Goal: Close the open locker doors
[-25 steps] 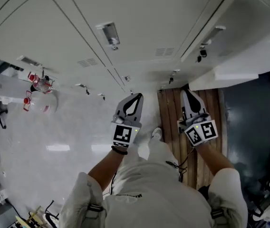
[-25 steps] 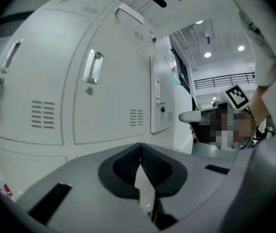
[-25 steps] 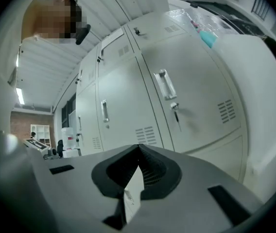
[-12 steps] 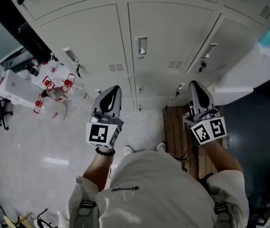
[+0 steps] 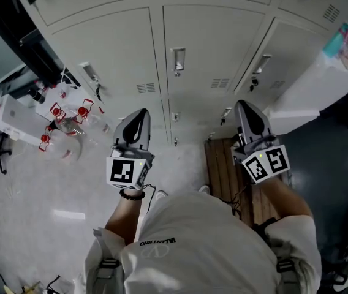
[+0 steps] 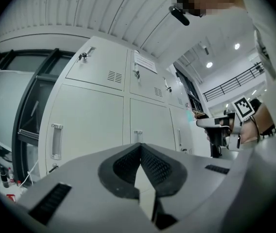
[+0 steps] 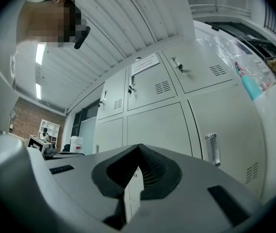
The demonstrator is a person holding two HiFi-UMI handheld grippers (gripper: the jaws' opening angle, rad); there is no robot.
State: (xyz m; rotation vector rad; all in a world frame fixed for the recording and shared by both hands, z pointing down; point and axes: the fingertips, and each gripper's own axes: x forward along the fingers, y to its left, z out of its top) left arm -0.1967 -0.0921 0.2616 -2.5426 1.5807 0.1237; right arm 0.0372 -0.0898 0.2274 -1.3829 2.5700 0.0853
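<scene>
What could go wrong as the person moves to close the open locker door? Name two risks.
1. The open door juts out beside the right gripper. A hard push with its shut jaws might slam the door or slip off its edge.
2. A wooden board lies on the floor by the person's feet, so a sideways step could cause a stumble.

You stand in a workplace locker area: a wall of pale grey metal lockers (image 5: pixel 217 38) with handles (image 5: pixel 177 60) and vent slots (image 5: pixel 220 82) fills the far side, above a glossy floor (image 5: pixel 33 195). Far left is a brick wall (image 7: pixel 26 118).
</scene>
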